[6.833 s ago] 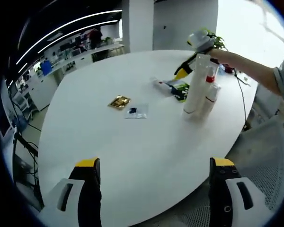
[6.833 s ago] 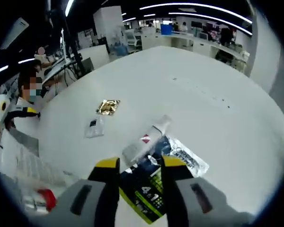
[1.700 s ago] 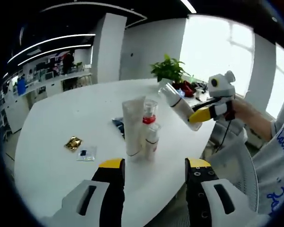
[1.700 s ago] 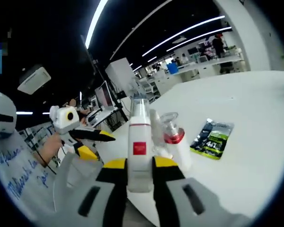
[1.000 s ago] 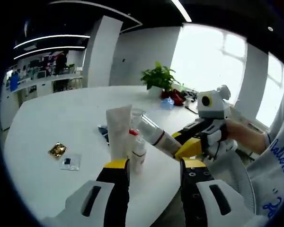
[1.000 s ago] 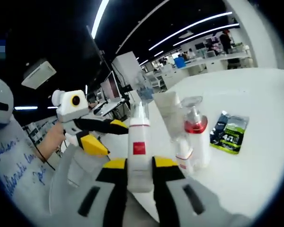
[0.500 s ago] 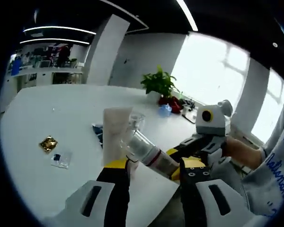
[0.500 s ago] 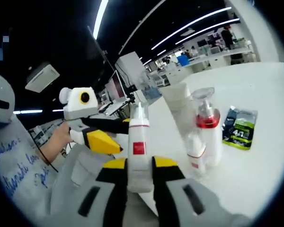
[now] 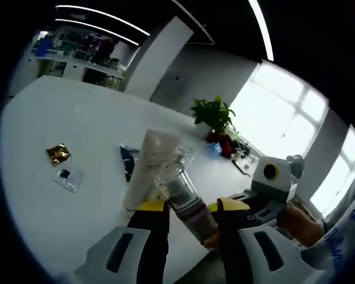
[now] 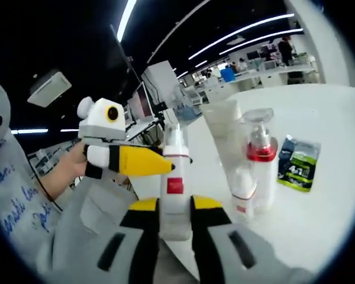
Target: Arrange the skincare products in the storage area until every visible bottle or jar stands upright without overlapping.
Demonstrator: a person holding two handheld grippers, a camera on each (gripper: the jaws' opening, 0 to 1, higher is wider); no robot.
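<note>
A white bottle with a red label point(image 10: 174, 190) and a clear cap is held off the table, with my right gripper point(image 10: 174, 205) shut on its lower body. My left gripper point(image 9: 192, 206) has one jaw on each side of the same bottle point(image 9: 186, 200); whether they press it is unclear. In the right gripper view the left gripper point(image 10: 161, 158) reaches in from the left at the bottle's neck. On the table an upside-down white tube point(image 10: 221, 126), a red-collared pump bottle point(image 10: 260, 161) and a small white bottle point(image 10: 242, 196) stand upright, close together.
A dark green sachet point(image 10: 298, 163) lies flat behind the standing group. A gold packet point(image 9: 58, 154) and a clear sachet point(image 9: 68, 177) lie further out on the white table point(image 9: 59, 106). A potted plant point(image 9: 213, 115) stands at the far edge. A person's hand point(image 10: 77, 164) holds the left gripper.
The two grippers have come together: the left gripper's jaws have narrowed and now straddle the bottle that the right gripper lifted off the table. The standing group has not moved.
</note>
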